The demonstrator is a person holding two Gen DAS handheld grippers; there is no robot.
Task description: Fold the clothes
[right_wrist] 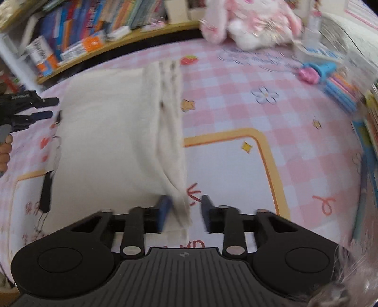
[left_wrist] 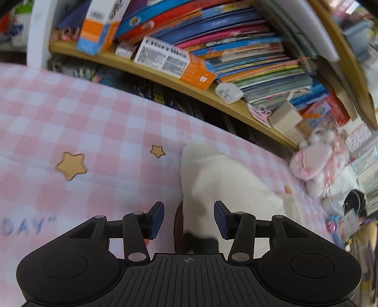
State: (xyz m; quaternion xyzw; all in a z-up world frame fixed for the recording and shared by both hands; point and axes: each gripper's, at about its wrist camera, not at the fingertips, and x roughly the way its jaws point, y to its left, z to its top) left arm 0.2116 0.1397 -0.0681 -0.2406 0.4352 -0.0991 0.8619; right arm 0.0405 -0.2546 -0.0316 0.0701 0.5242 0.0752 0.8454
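A cream fleece garment [right_wrist: 106, 132] lies folded on a pink checked cloth [right_wrist: 236, 78] that covers the table, its ribbed edge [right_wrist: 171, 122] running down the middle of the right wrist view toward the camera. The right gripper [right_wrist: 183, 210] sits low over the near end of that edge; its jaws stand apart, with the corner of the fabric lying between them against the left pad, and the right pad is clear of it. At the left border of the same view the left gripper [right_wrist: 43, 108] reaches in beside the garment's far side, held by a hand [right_wrist: 4, 151]. The left wrist view shows that gripper's jaws apart with nothing pressed between them, hovering over the cloth where the cream garment meets a dark trim [left_wrist: 200, 243]. Only this view shows the two gold stars [left_wrist: 70, 165] printed on the cloth. Both views show the wooden shelf [left_wrist: 165, 78] of leaning books [left_wrist: 248, 47] and the pink plush toy [right_wrist: 248, 21]; the right view alone shows the orange outline [right_wrist: 264, 151] printed on the cloth.
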